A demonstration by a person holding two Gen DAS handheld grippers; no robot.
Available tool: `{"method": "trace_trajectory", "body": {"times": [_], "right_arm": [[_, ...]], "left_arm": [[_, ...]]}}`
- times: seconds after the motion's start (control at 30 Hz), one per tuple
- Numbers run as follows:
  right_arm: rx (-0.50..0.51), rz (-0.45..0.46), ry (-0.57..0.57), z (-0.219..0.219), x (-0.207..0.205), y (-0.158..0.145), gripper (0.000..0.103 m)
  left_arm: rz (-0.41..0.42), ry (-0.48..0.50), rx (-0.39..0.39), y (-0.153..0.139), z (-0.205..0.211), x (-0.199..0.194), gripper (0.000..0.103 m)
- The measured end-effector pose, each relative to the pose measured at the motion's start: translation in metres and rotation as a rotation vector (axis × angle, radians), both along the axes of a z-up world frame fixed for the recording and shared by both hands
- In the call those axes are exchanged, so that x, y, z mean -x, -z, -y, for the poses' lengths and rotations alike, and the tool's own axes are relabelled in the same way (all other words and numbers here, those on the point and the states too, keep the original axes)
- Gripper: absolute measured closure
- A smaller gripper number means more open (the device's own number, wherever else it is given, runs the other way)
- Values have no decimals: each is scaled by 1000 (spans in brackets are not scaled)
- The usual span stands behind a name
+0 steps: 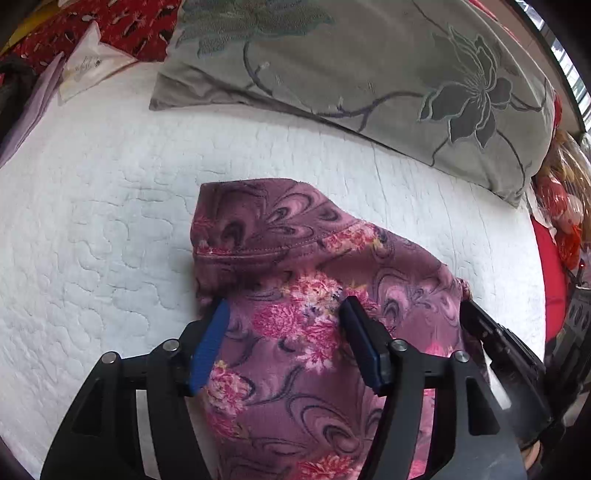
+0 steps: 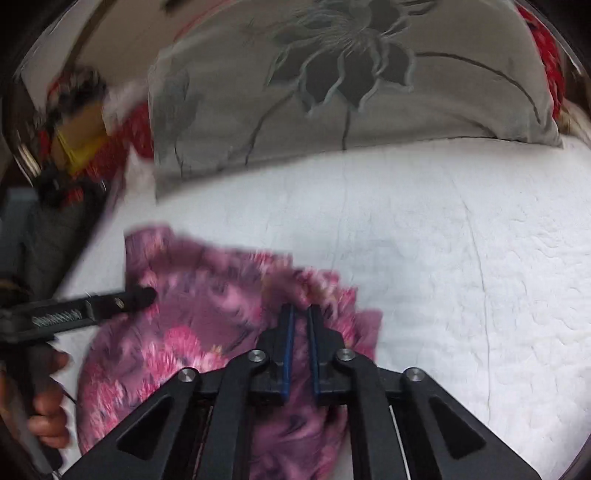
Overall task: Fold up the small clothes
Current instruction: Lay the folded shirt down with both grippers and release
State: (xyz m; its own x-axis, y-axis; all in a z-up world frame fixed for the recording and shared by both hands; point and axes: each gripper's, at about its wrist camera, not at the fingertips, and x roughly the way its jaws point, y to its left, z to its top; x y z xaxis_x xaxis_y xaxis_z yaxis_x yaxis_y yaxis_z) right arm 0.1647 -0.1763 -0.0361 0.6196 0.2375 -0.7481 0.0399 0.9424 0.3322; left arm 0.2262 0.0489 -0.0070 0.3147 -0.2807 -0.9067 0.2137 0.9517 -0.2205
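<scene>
Left gripper [image 1: 284, 310] spread wide, hovering over the floral garment [image 1: 295, 295] stretching ahead and rightward on the white quilt [image 1: 92, 221]; right gripper [image 2: 300, 314] clenched on its bunched right edge, nearer for folding

A white quilted bedspread [image 1: 110, 221] with wavy stitching covers the bed. A grey pillow [image 1: 351, 66] with a dark flower print lies along its far side. Beyond the pillow's left end is red patterned fabric [image 1: 125, 26], and a pale plastic packet [image 1: 88, 62] rests near it on the bedspread's edge. More red cloth [image 1: 554, 273] shows at the right.
</scene>
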Motion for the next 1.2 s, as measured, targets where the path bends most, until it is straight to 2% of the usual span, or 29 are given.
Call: {"method": "trace_trajectory", "body": {"times": [0.07, 0.1, 0.13, 0.17, 0.23, 0.27, 0.33, 0.37, 0.43, 0.47, 0.53, 0.6, 0.67, 0.7, 0.77, 0.87, 0.97, 1.1, 1.17, 1.2], "right_arm": [[-45, -37, 20, 11, 0, -5, 103], [-56, -41, 22, 15, 4, -12, 100], [-67, -30, -2, 15, 11, -19, 94], [-76, -15, -64, 12, 20, -27, 94], [-65, 8, -177, 2, 39, -36, 92], [-47, 9, -211, -2, 49, -35, 89], [4, -40, -244, -12, 59, -21, 86], [70, -87, -254, -18, 58, -8, 87], [130, -57, -263, -25, 62, -9, 87], [166, -71, -238, -27, 64, -17, 83], [162, -65, -234, -29, 77, -34, 80], [117, -29, -304, -35, 96, -45, 80], [151, -39, -346, -42, 110, -40, 71], [194, -62, -346, -46, 110, -30, 71], [264, -128, -334, -49, 109, -10, 58], [233, -145, -265, -36, 111, -23, 56], [262, -125, -297, -33, 129, -40, 54], [392, -212, -332, -29, 144, -11, 50], [396, -213, -305, -26, 149, -4, 43], [383, -213, -279, -22, 151, -7, 43]], "left_arm": [[-2, 6, 32, -14, -8, 7, 43], [25, 26, 52, -25, -16, 18, 43], [57, 37, 55, -33, -22, 31, 43], [79, 42, 48, -36, -27, 42, 41], [102, 38, 35, -30, -36, 66, 34], [81, 36, 4, -16, -36, 73, 33], [13, 52, -39, 10, -27, 74, 29], [7, 38, -18, 13, -30, 75, 29], [-14, -9, -1, 1, -40, 78, 30], [-6, -19, -4, -7, -44, 82, 30], [59, -10, -19, -21, -50, 100, 30], [96, -4, -67, -19, -52, 120, 30], [73, 18, -104, -1, -47, 129, 25], [65, 20, -118, 7, -45, 131, 20], [77, -8, -125, 5, -47, 136, 20], [88, 6, -146, -11, -46, 148, 20], [133, 28, -194, -10, -42, 159, 20], [102, 20, -201, 2, -40, 166, 20], [107, 18, -206, 0, -41, 169, 20], [117, 24, -217, -1, -41, 172, 20]]}}
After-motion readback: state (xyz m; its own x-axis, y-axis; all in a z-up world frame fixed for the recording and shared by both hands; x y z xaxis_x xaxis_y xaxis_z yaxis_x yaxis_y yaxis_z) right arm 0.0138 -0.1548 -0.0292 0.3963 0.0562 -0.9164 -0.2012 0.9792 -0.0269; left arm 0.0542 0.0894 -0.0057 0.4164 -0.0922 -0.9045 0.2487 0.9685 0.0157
